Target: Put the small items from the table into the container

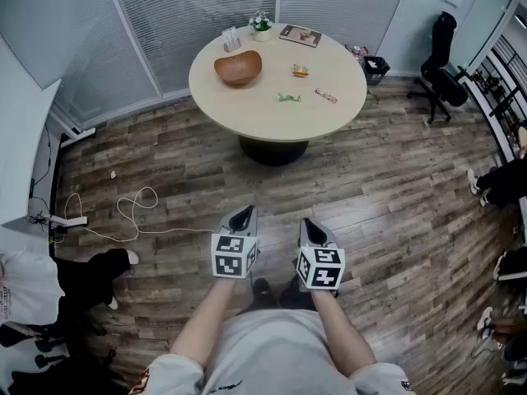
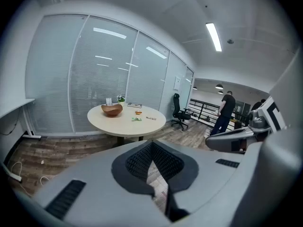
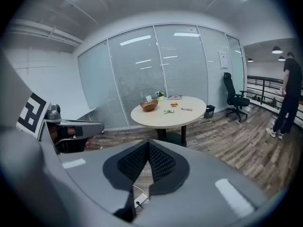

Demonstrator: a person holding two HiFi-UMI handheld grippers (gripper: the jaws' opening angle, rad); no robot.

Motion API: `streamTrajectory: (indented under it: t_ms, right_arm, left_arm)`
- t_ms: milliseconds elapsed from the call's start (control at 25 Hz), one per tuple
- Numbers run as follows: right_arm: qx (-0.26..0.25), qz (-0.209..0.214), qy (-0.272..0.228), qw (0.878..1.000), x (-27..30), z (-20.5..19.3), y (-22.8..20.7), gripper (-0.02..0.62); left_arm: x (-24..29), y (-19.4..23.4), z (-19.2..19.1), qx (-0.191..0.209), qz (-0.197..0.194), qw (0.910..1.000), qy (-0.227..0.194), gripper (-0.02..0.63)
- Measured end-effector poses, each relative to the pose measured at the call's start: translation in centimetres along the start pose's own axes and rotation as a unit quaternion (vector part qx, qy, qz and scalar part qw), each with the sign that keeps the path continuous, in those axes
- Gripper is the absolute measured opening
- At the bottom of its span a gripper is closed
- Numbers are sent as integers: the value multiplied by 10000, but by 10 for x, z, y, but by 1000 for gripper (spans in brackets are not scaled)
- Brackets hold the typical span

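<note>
Looking down from my head, I see the left tool (image 1: 243,217) and the right tool (image 1: 308,225) side by side over the wooden floor (image 1: 387,212), both pointing to the round bench (image 1: 247,113), which stands well apart from them. On the bench the bowl (image 1: 238,67) sits at the left side. An orange item (image 1: 300,71), a green item (image 1: 288,98) and a bar (image 1: 326,97) lie on the bench top to the right of the bowl, not in it. A plant (image 1: 262,26), a card stand (image 1: 231,38) and a book (image 1: 300,34) are at the far edge. A white cable (image 1: 136,208) lies on the floor at the left, and a black chair (image 1: 440,68) stands at the right.

In the left gripper view, the left tool (image 2: 152,148) has its jaws pressed together at the tips, with nothing between them. The bench (image 2: 123,123) is far ahead, with the bowl (image 2: 111,109) and the green item (image 2: 137,119) on it. A person (image 2: 225,111) stands at the right.

In the right gripper view, the right tool (image 3: 147,148) is also pressed together and empty. Far ahead, the bench (image 3: 165,118) carries the bowl (image 3: 149,105), the green item (image 3: 168,111), the orange item (image 3: 174,105) and the bar (image 3: 186,109).
</note>
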State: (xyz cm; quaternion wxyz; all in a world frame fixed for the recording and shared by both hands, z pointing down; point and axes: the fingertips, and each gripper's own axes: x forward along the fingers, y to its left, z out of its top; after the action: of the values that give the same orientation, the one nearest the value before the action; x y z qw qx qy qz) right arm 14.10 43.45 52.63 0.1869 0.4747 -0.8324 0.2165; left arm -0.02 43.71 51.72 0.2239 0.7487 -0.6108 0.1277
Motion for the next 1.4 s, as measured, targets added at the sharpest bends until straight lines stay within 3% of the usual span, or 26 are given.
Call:
streamTrajectory:
  t_ms: [800, 1160, 1400]
  right_arm:
    - [257, -47, -267, 9993, 2, 13, -4, 0]
    - [350, -65, -295, 9989, 46, 43, -49, 0]
    - [396, 42, -324, 9987, 111, 95, -95, 0]
  left_arm:
    - [15, 0, 1, 0, -129, 9999, 90, 6]
    - [88, -12, 30, -3, -339, 9992, 230, 6]
    - [164, -4, 71, 110, -274, 9991, 294, 6]
